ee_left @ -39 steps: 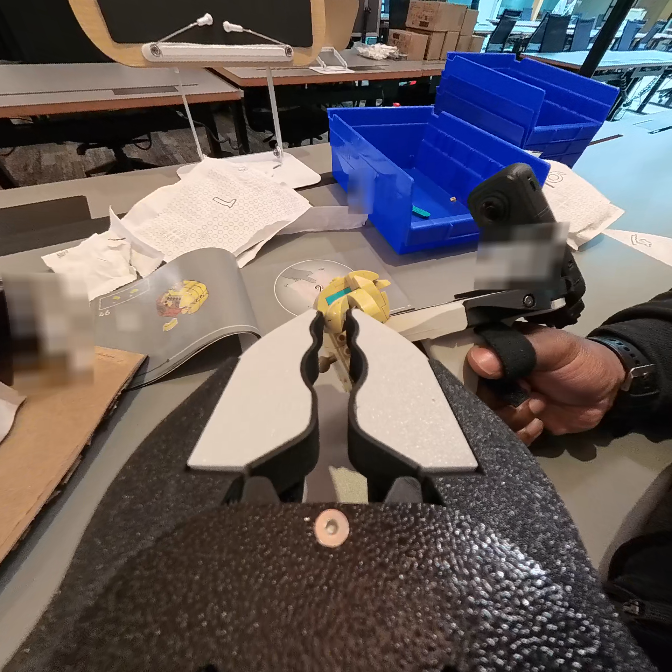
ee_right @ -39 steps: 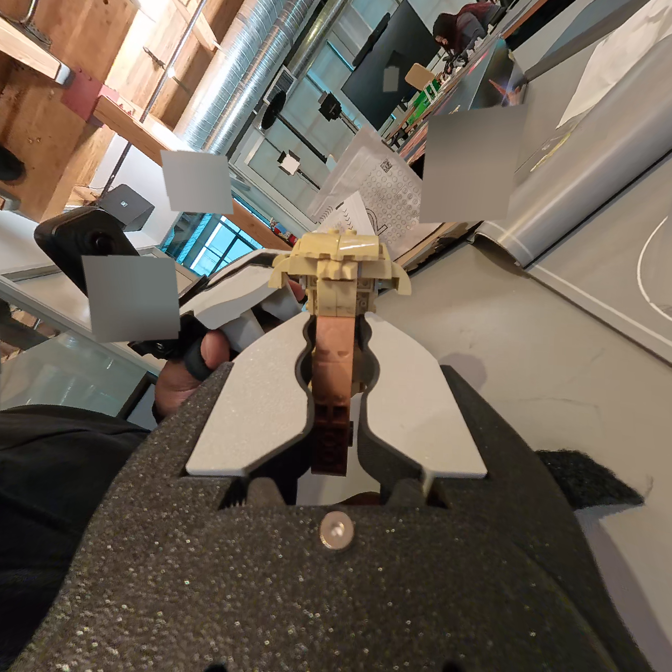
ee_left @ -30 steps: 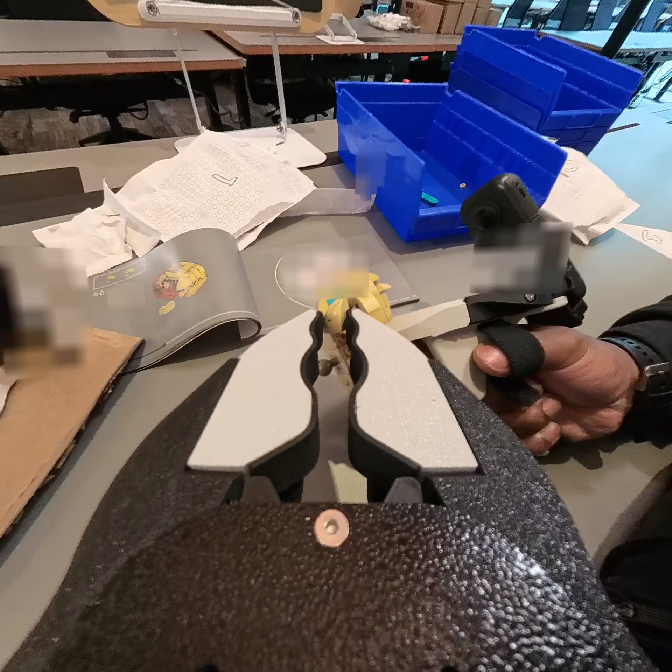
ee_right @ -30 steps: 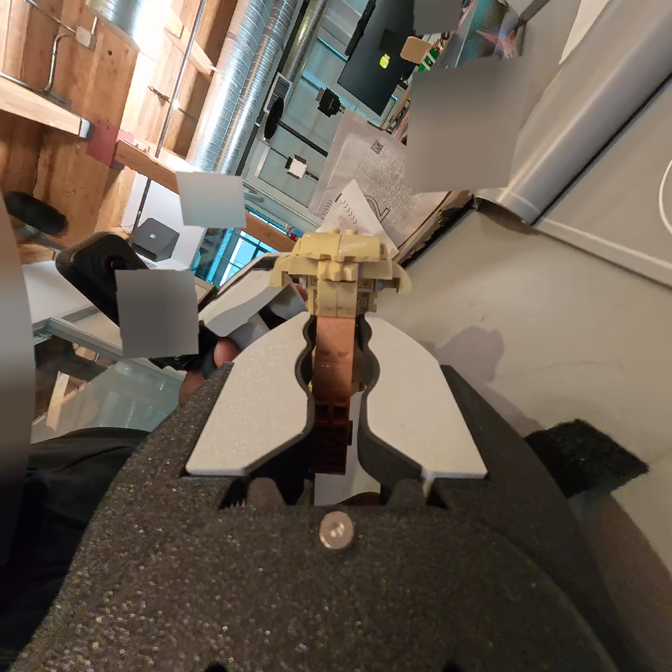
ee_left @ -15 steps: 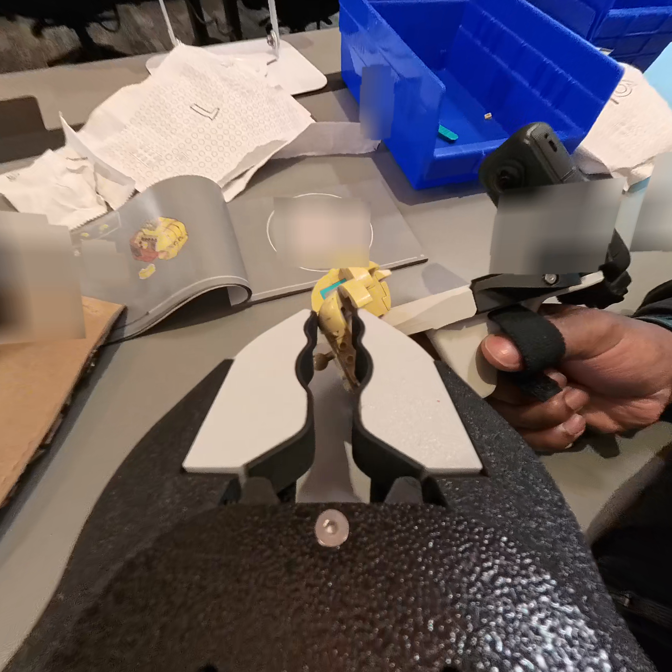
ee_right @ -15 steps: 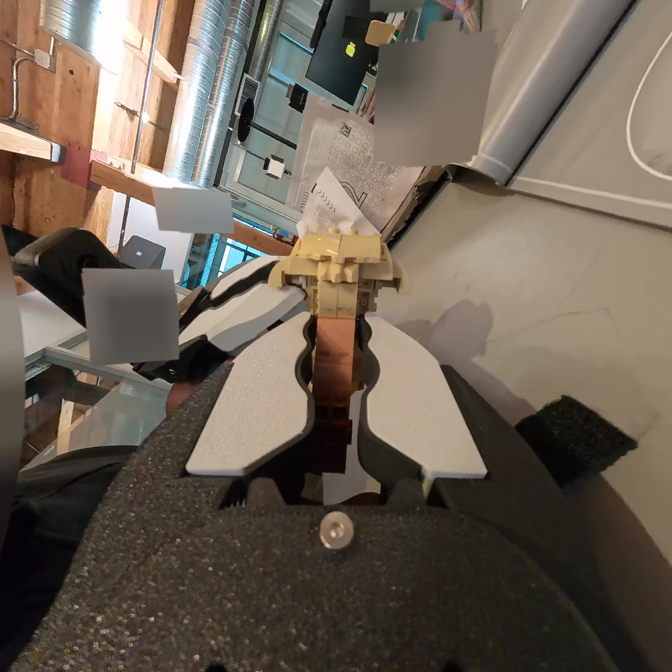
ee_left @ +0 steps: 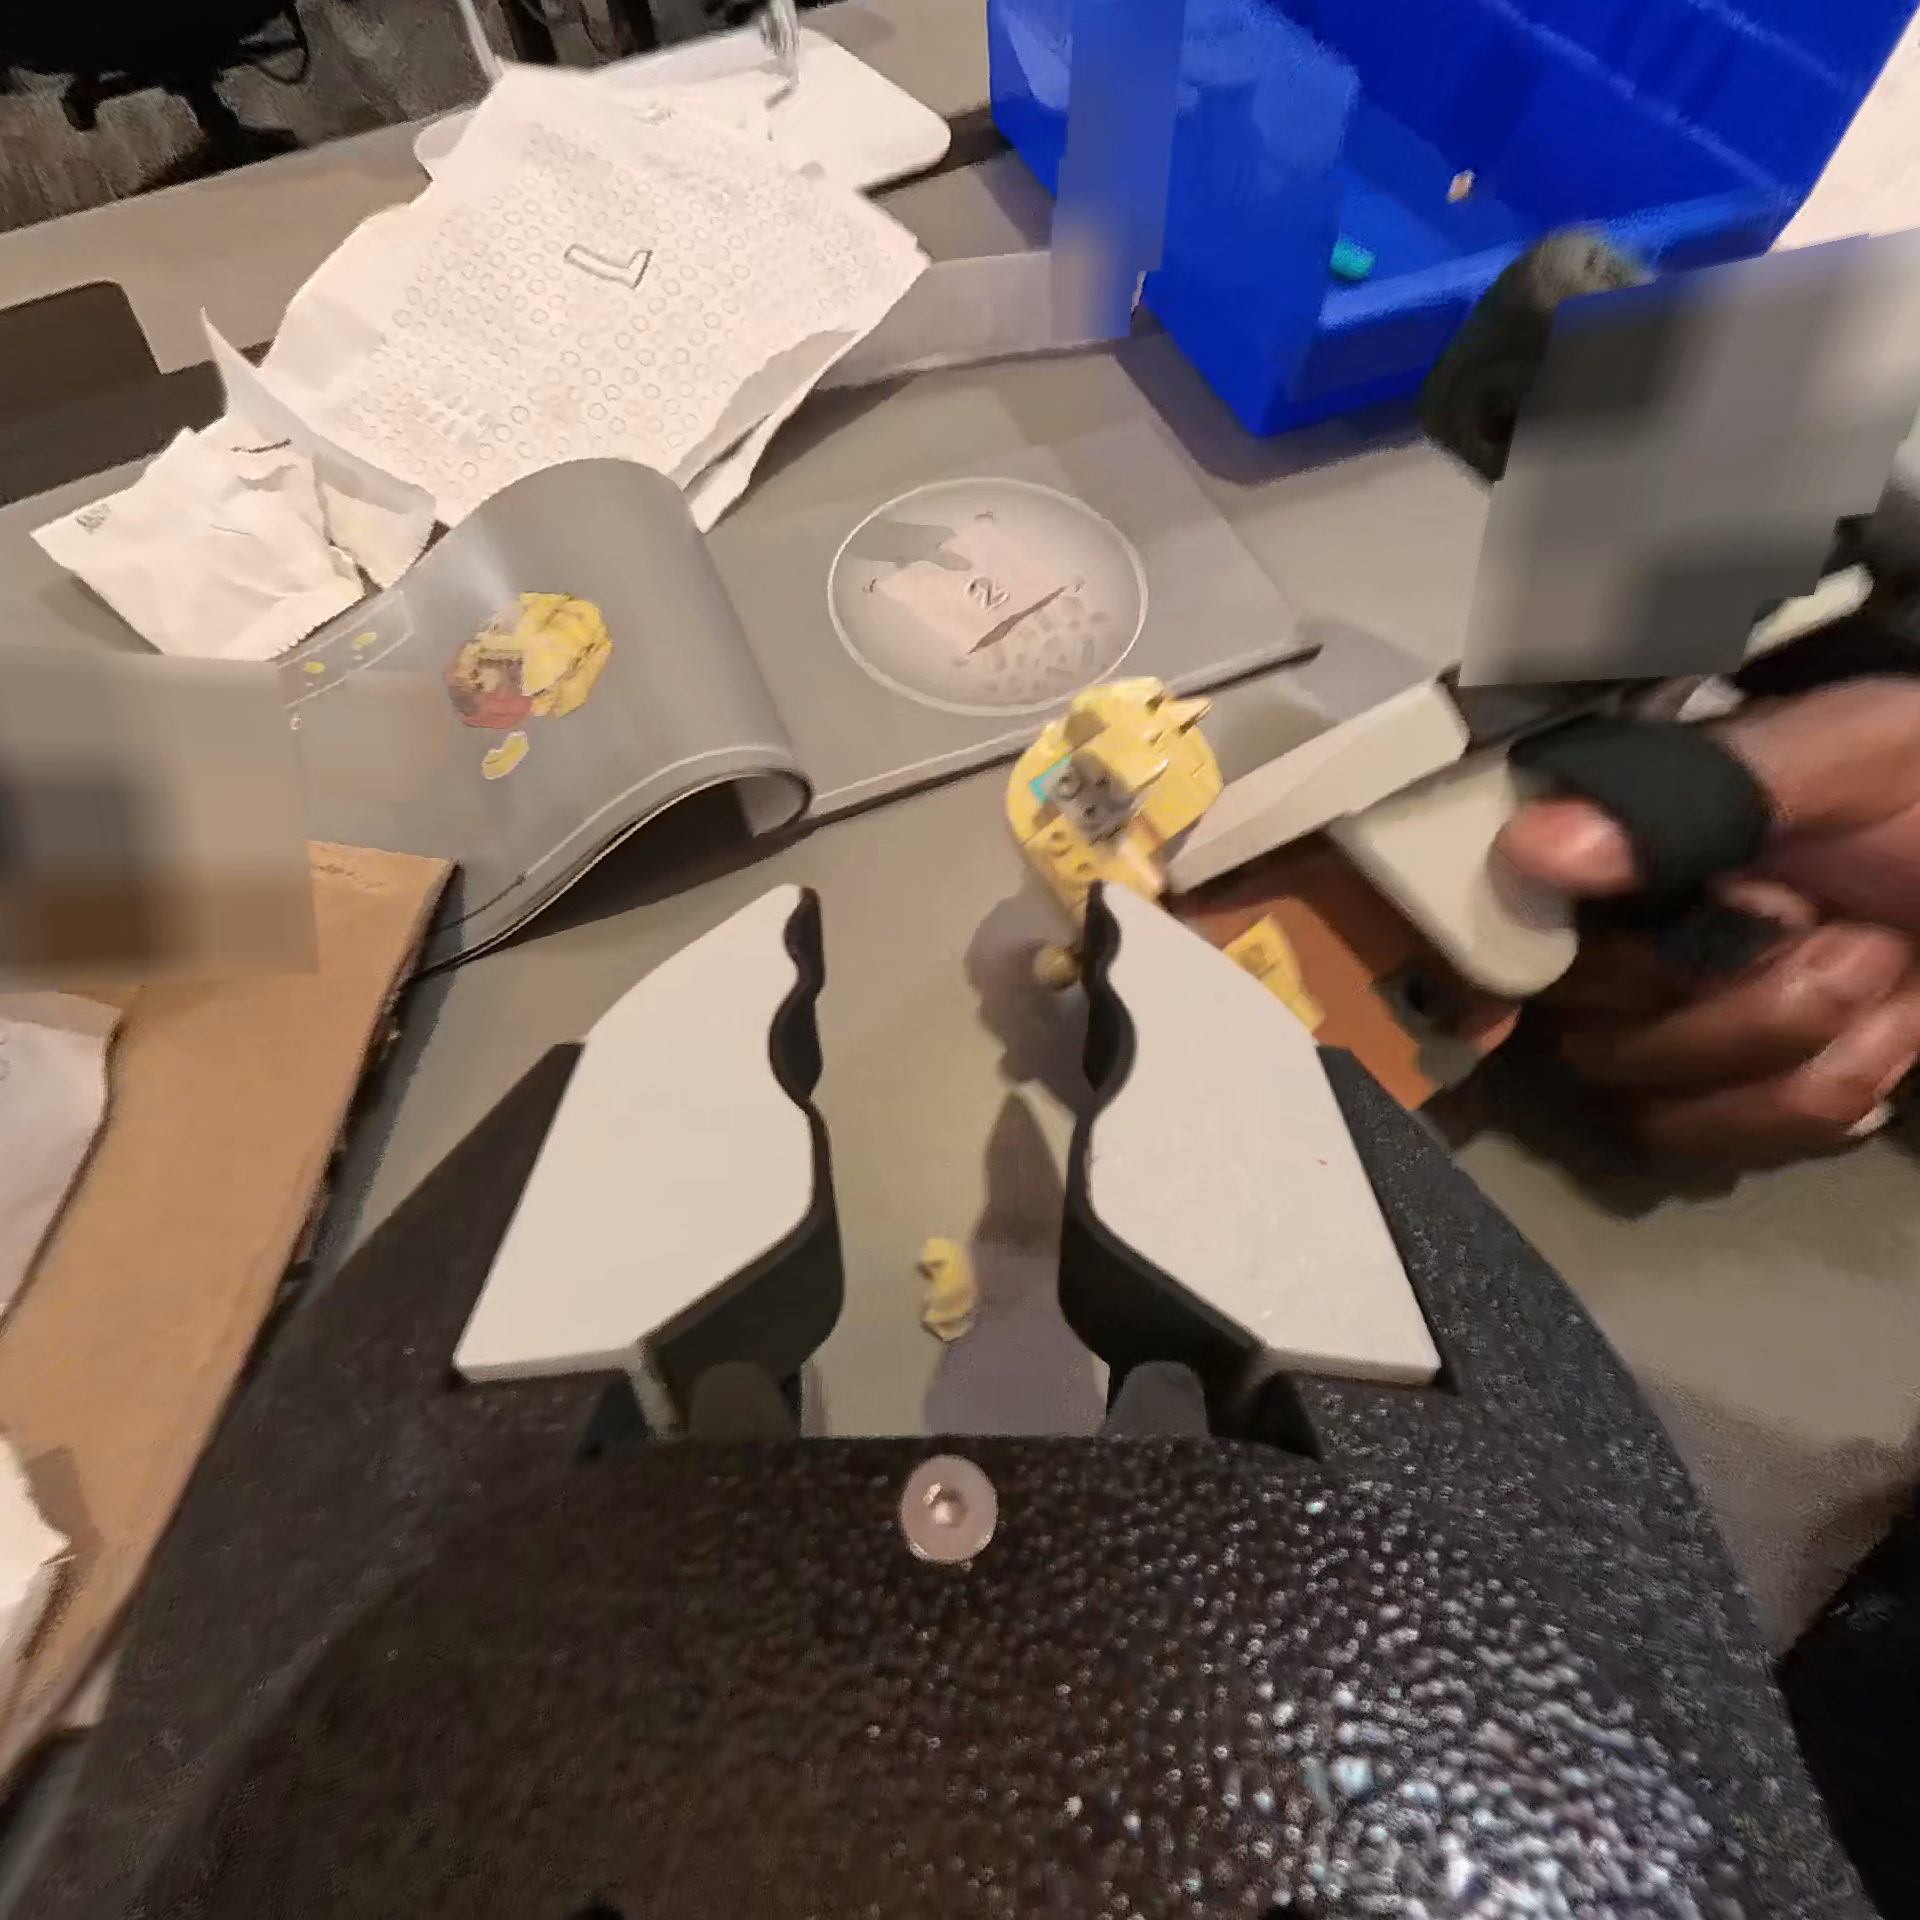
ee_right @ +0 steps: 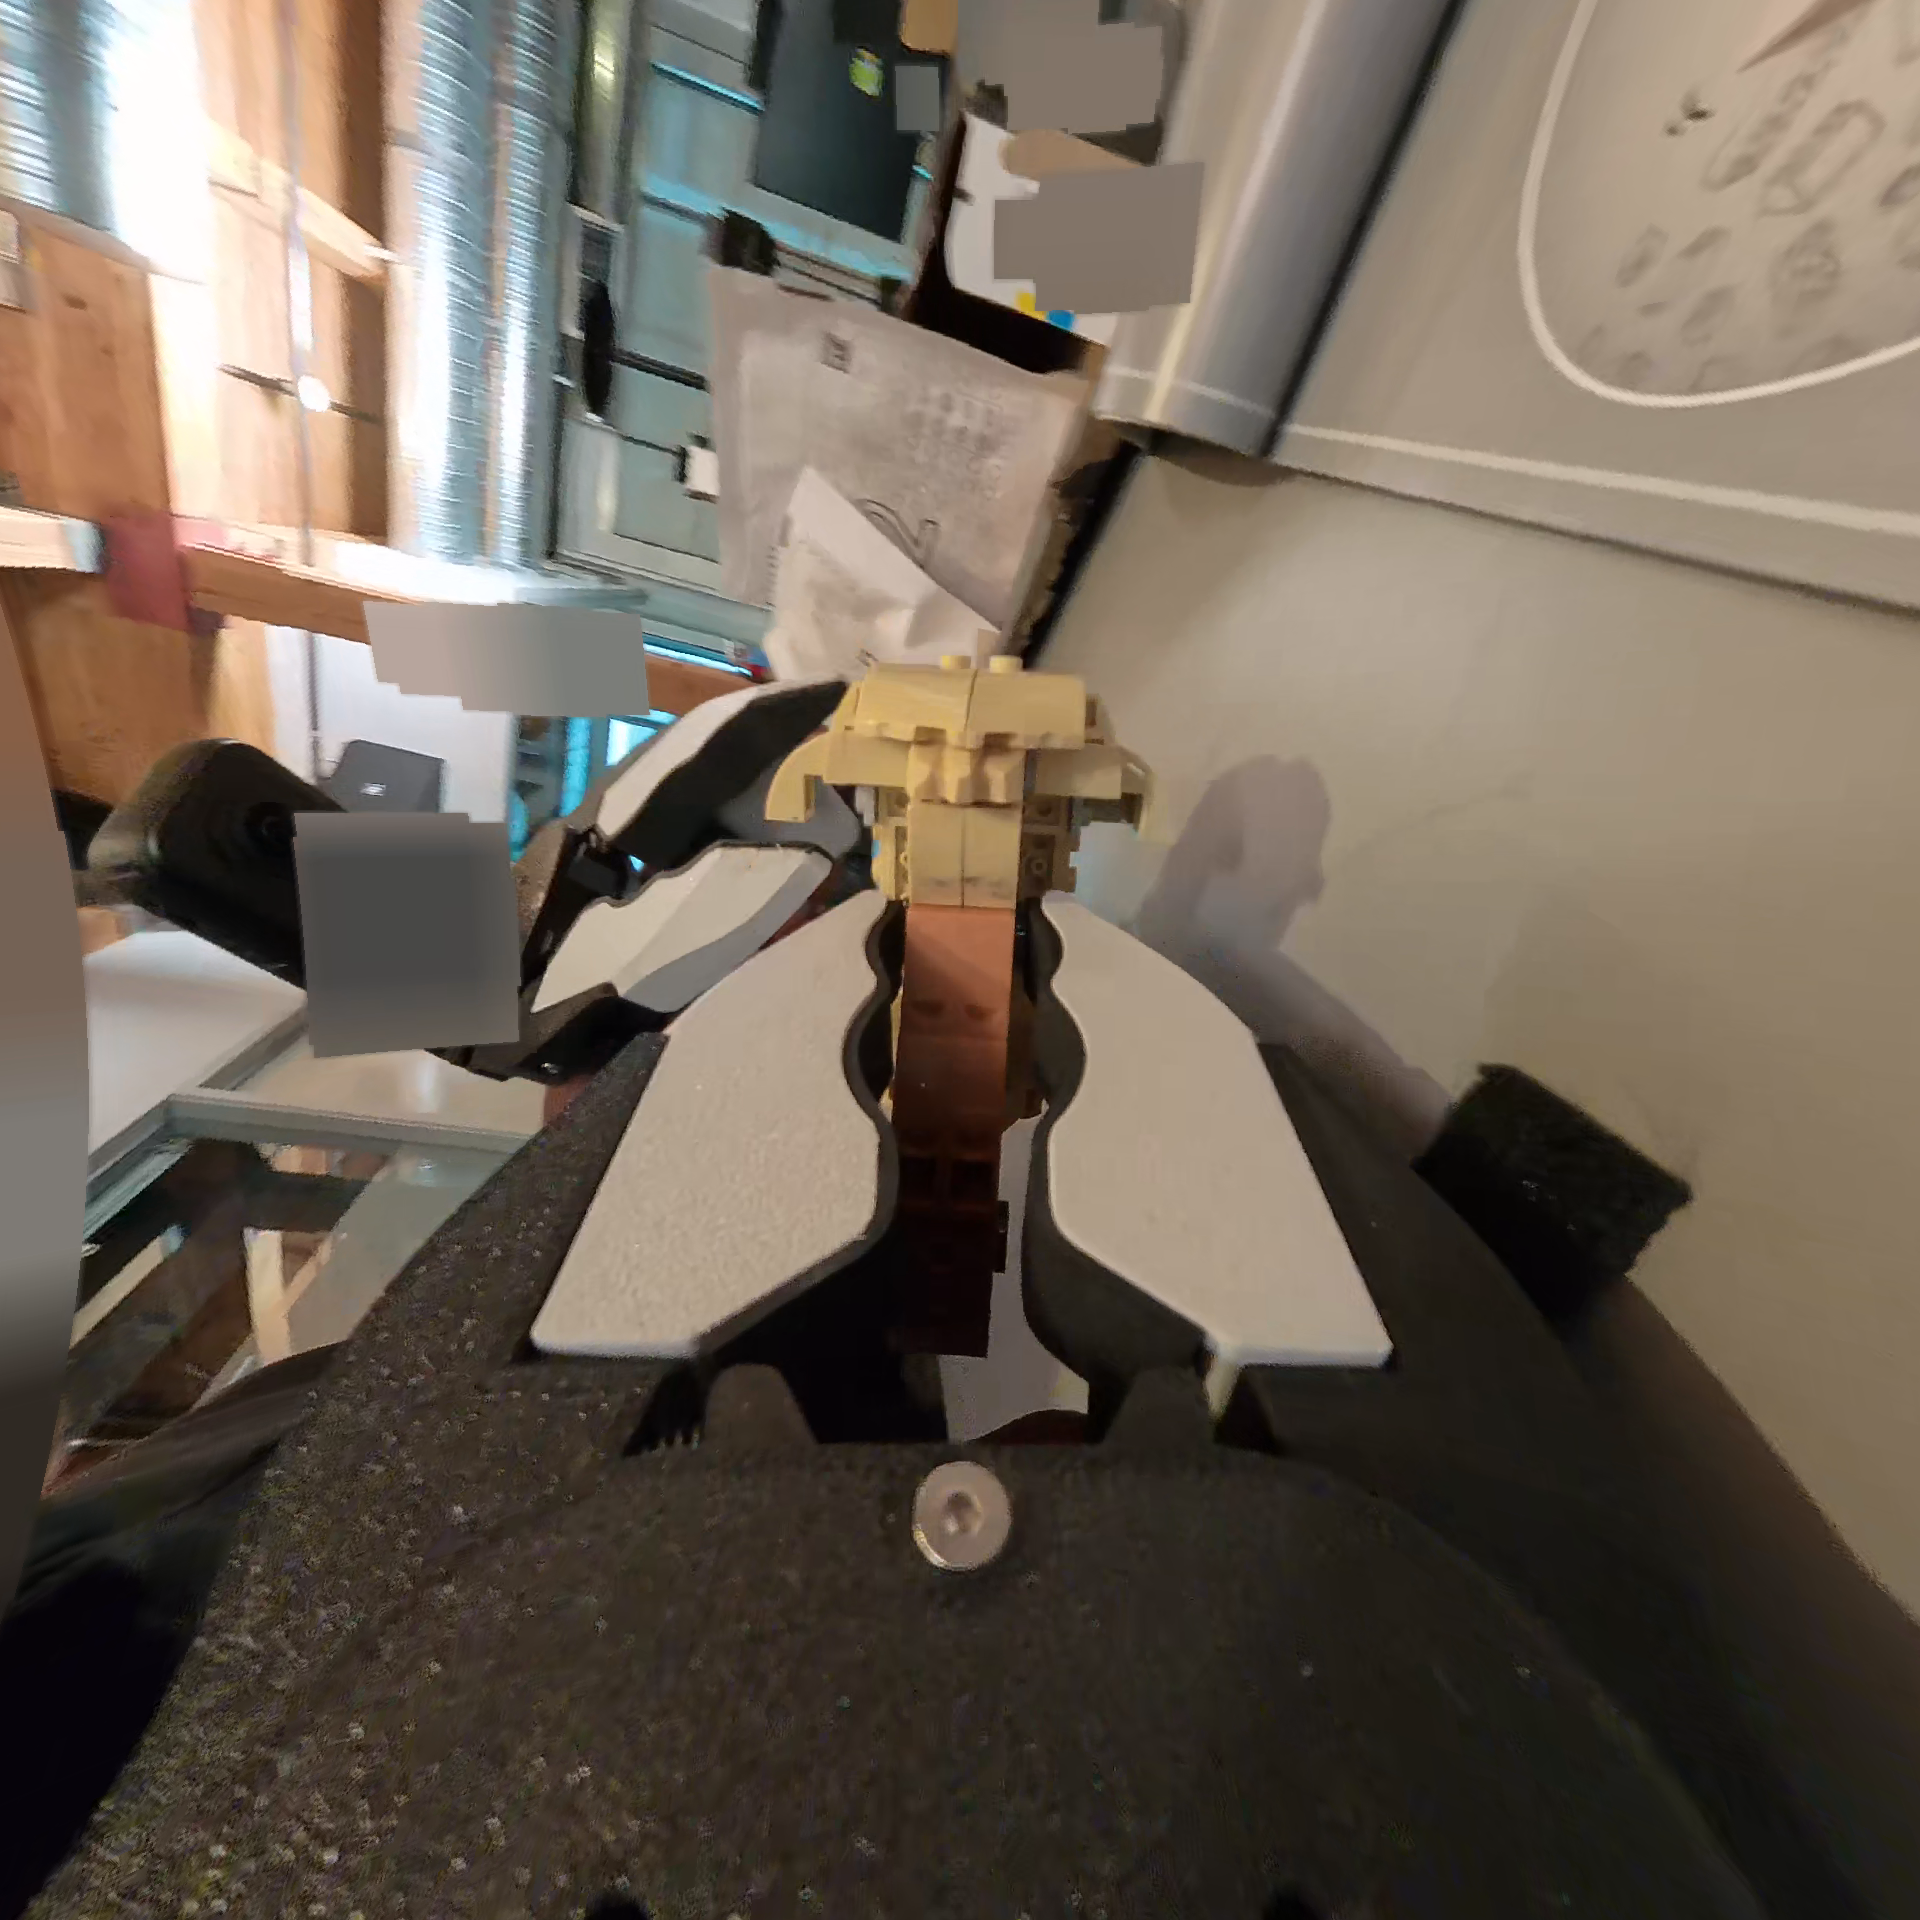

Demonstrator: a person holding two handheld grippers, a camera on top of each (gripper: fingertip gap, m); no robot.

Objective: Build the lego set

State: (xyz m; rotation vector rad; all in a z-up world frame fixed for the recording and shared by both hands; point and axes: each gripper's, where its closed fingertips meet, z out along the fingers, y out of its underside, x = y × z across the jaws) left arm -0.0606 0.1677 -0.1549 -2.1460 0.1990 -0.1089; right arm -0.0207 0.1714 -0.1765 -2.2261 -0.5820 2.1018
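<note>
Left tongs (ee_left: 951, 940) gape empty beside the tan-and-brown brick model (ee_right: 961, 831) clamped in right tongs (ee_right: 961, 940); overhanging tan top could snap off if bumped.

Printed marks (unquoted) on paper sheet (ee_left: 623, 312), booklet (ee_left: 987, 603).

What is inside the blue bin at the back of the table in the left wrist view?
The blue bin holds a small teal piece and a tiny tan piece on its floor. A blurred patch and the bin's near wall cover the rest of the floor.
</note>
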